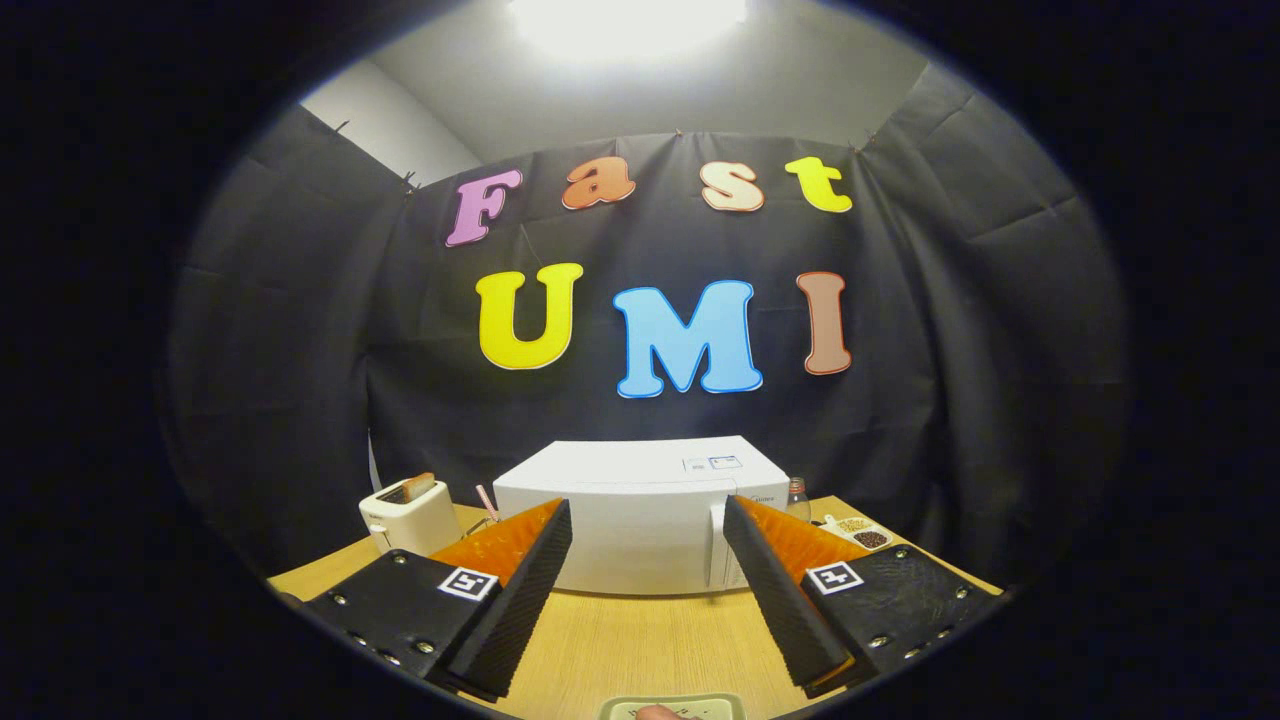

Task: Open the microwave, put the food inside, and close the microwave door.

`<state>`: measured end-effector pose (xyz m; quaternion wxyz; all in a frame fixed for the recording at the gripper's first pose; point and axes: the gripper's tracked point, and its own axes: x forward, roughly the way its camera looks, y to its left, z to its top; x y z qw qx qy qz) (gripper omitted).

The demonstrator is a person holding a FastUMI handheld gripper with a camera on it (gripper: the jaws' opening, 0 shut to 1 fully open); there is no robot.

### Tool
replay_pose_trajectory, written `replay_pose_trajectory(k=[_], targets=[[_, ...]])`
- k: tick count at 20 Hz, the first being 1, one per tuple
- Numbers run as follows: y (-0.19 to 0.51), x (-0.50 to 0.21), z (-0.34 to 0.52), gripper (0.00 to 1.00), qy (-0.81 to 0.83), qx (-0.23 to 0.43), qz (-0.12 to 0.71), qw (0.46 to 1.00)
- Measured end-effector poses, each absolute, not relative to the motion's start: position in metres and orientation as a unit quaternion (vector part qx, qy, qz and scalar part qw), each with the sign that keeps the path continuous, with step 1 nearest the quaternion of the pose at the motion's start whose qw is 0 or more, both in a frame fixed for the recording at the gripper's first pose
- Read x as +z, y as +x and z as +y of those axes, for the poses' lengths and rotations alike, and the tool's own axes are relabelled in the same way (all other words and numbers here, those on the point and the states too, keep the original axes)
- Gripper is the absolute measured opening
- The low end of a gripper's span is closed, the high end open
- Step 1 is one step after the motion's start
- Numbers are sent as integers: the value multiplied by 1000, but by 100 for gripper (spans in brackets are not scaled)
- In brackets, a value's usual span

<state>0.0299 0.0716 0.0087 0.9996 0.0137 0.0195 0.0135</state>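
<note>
Nearest the lens, low between the fingers, sits a pale rectangular tray (672,708) with a small reddish-brown piece of food (657,712) on it, both partly cut off so their full shape cannot be told. Just above them the gripper (648,520) holds its jaws spread wide with nothing between them; its two fingers (520,590) are black wedges with ribbed inner pads, orange along their outer faces, and bolted to flat black plates that each carry a small square black-and-white marker. Light wood-grain table (640,640) runs forward between the fingers, smooth and matte. Beyond the fingertips, centred on the table, stands the white microwave (640,520), a boxy unit with a plain glossy top, its door closed and a vertical handle near its right side, just beside the right fingertip. Left of it stands a cream-white toaster (408,515) with a slice of toast (418,488) poking out of its slot, and a thin pink stick (486,500) leans between toaster and microwave. Right of the microwave, partly hidden behind it, is a clear bottle (796,498), and near it a small white divided dish (858,532) holding dark and tan bits. Black cloth, creased and pinned along its top edge, walls the booth behind the table; above it a grey ceiling carries a bright light.
</note>
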Motion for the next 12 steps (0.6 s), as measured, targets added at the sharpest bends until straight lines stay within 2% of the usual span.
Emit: replay_pose_trajectory(k=[12], targets=[[10, 18, 84, 97, 14, 24, 9, 1000]])
